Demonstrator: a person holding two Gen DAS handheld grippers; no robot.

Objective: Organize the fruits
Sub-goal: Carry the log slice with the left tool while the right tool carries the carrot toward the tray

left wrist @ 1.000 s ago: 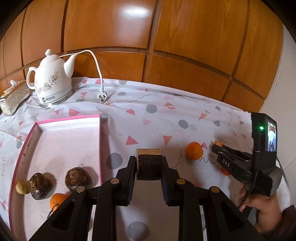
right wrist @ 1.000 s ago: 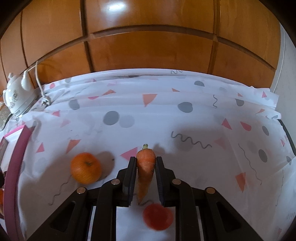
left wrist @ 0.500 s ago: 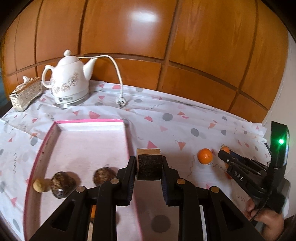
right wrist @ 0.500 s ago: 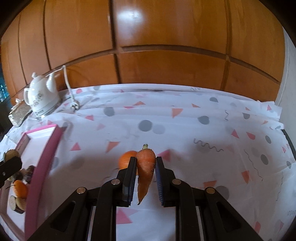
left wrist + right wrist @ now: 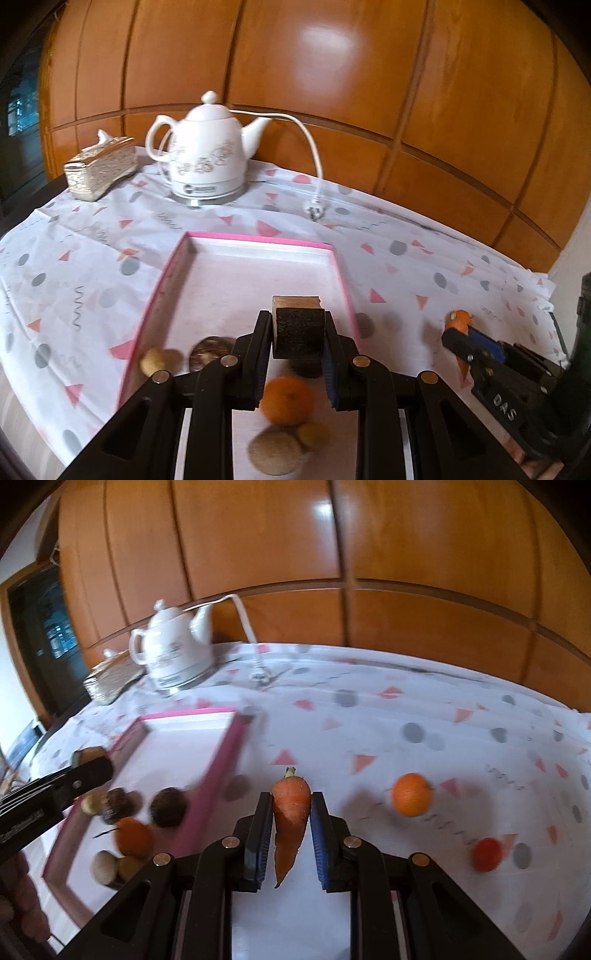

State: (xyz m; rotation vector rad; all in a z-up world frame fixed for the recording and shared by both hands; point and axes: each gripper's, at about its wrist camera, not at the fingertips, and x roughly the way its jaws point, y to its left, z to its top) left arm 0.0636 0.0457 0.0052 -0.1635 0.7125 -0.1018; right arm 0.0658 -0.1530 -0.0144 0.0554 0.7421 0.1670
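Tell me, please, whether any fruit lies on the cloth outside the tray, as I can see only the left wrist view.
Observer: Yes. The right wrist view shows an orange on the tablecloth, to the right of the pink tray.
Operator: Is anything else loose there?
Observer: A small red fruit lies further right and nearer the camera, apart from the orange.
Operator: How is the right gripper holding its carrot?
Observer: The right gripper clamps the carrot at its thick end, with the stem up and the tip hanging down between the fingers.
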